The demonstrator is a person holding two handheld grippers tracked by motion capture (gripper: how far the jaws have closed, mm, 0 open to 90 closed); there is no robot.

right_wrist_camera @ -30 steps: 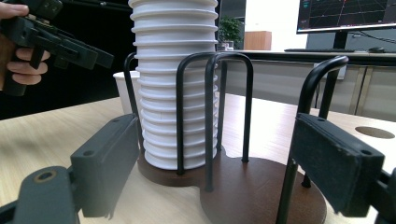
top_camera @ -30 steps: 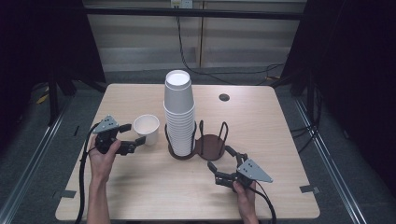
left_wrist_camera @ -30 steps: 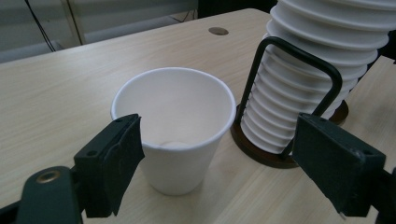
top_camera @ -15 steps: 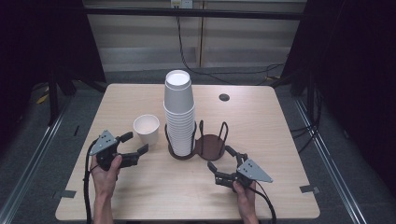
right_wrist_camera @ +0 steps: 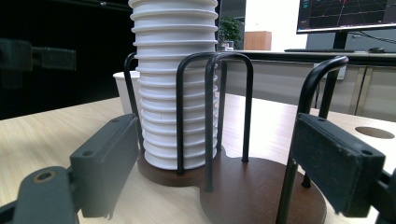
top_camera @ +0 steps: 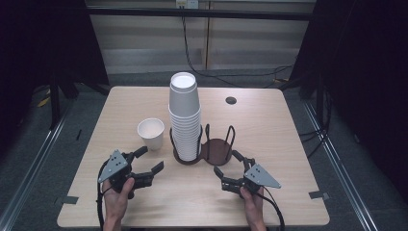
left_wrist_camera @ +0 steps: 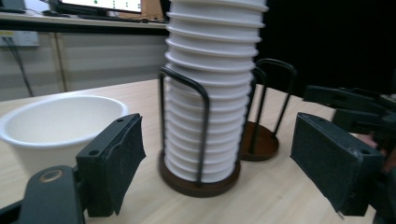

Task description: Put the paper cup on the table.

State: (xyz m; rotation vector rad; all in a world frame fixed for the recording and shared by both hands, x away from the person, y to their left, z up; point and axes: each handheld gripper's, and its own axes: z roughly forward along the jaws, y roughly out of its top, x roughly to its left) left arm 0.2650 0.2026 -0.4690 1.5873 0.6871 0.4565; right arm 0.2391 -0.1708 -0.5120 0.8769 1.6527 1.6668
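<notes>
Resting low over the near part of the table (top_camera: 288,130), the left gripper (top_camera: 148,160) and the right gripper (top_camera: 230,164) both have their jaws spread wide with nothing between them. Each is held in a hand, the left hand (top_camera: 115,197) and the right hand (top_camera: 251,202) coming in from the near edge.

Just beyond and between them stands a dark two-ring cup holder (top_camera: 219,150) with wire hoops. Its left ring carries a tall stack of white cups (top_camera: 184,115); its right ring, nearest the right gripper, is bare. A single white cup (top_camera: 150,133) stands upright just left of the holder, ahead of the left gripper and apart from it.

The table is pale wood, with a small round dark spot (top_camera: 231,100), probably a hole, near its far right. Grey floor surrounds it, with tape marks by the near corners. Cables (top_camera: 192,53) run down a pale wall behind, and dark curtains hang on either side.
</notes>
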